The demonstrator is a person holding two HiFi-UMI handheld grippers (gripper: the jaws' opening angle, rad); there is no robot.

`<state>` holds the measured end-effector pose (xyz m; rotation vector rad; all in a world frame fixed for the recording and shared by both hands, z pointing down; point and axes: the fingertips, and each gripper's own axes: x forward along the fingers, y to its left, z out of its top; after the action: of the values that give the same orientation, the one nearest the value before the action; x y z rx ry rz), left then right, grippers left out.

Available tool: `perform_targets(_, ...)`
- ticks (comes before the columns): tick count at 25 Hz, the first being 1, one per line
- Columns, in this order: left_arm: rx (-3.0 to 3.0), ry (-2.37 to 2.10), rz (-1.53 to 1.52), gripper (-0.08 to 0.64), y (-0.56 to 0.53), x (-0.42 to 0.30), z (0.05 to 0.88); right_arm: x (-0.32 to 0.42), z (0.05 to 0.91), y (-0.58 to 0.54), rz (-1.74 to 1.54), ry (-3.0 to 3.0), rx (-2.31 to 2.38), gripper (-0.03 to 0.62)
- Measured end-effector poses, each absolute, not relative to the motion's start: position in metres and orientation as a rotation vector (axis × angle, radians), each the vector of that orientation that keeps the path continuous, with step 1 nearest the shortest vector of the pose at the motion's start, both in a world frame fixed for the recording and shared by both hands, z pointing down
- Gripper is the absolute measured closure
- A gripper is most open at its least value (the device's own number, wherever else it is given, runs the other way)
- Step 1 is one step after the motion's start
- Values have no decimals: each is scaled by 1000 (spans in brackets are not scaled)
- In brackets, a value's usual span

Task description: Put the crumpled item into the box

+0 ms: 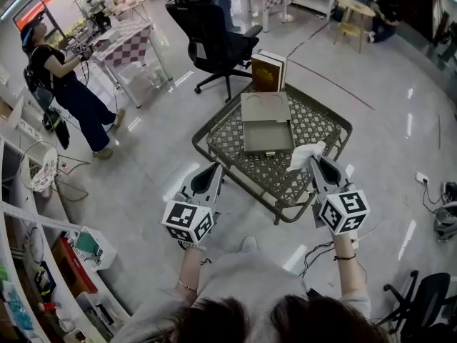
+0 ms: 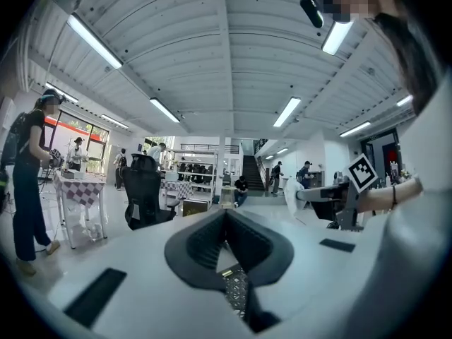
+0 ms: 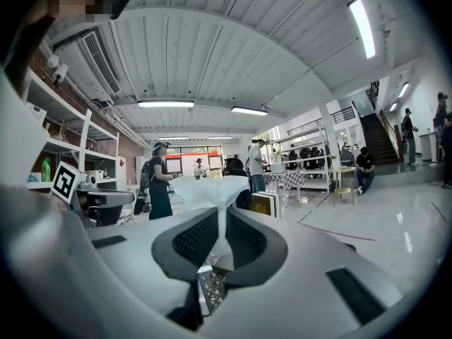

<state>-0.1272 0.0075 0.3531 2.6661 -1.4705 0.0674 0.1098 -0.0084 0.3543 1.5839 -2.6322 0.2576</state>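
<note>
An open grey box (image 1: 266,136) lies on a low metal mesh table (image 1: 235,164), its lid folded back on the far side. My right gripper (image 1: 318,161) is shut on a crumpled white paper item (image 1: 303,153) and holds it over the table's near right part, just right of the box. In the right gripper view the white item (image 3: 206,188) fans out above the pinching jaws (image 3: 224,221). My left gripper (image 1: 214,168) hangs at the table's near left edge. Its jaws (image 2: 226,221) meet at the tips with nothing between them.
Two upright books (image 1: 268,72) stand at the table's far edge. Behind them is a black office chair (image 1: 207,38). A person (image 1: 68,84) stands at a checkered table at the far left. Shelves (image 1: 43,263) line the left side.
</note>
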Motion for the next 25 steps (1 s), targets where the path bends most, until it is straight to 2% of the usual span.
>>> perform_targets(9,2689,-1400,75,543,-30,-139,362,95,361,-40,278,-2609,1631,540)
perform_targets(25,2627,-1254,137,543,-70,-115,415,92,416,-88,456,-2517,1578,540)
